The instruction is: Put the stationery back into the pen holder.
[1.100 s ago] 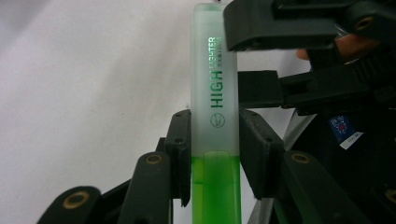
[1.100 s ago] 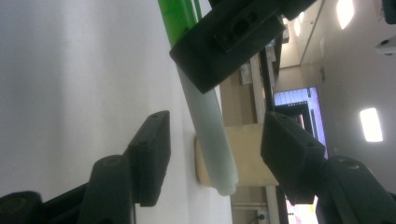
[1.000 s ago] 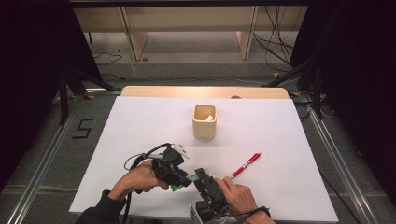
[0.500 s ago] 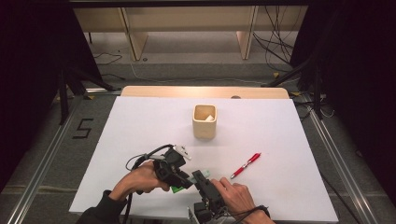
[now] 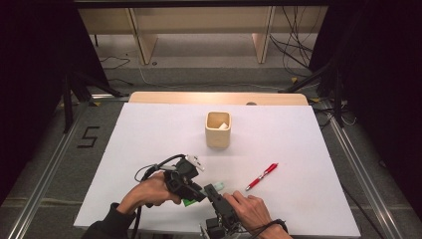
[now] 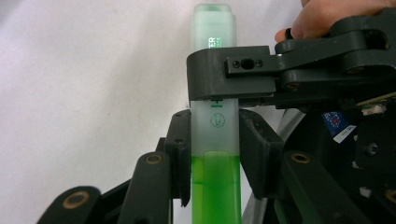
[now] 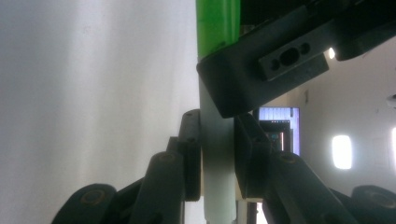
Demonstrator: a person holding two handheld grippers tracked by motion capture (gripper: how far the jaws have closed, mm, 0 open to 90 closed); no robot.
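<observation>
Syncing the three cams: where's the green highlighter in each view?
High view: highlighter low centre, between the two grippers, pale cap poking right.
Left gripper view: upright at centre, green body low, cap up, left gripper clamped on it.
Right gripper view: centre, pale cap between the jaws, green body at top.
Shared landmark: the white table.

The high view looks forward and down over the whole white table point(image 5: 149, 144) from the person's side. Each tool-mounted camera looks along its own jaws from very close. All three views share the green marker point(image 6: 215, 154).
</observation>
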